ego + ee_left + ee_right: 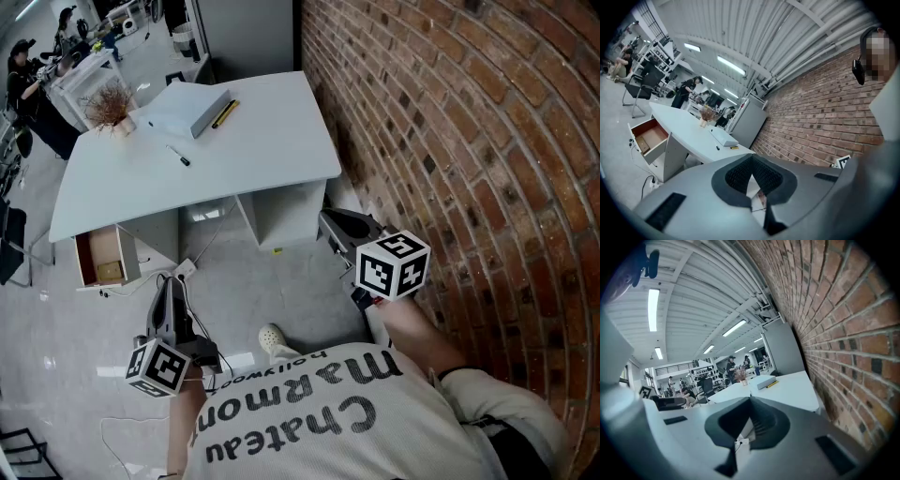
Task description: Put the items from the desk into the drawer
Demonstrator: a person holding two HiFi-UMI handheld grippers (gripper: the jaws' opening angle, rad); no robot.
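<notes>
Left gripper [170,286] and right gripper [328,223]: jaws pressed together, nothing between them; both held low near the person, well apart from the desk [272,155]. On the white desk: a flat pale-grey box [187,110]; a yellow pen [225,113] with black ends, just beside the box; a slim black pen [178,156] lying apart, nearer the person; a dried plant [111,105] at the left. The drawer [101,258] under the desk's left end stands open; wood-brown inside.

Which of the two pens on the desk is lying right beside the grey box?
The yellow pen, lying alongside the box's edge. The black pen lies well apart from it on the bare desk.
</notes>
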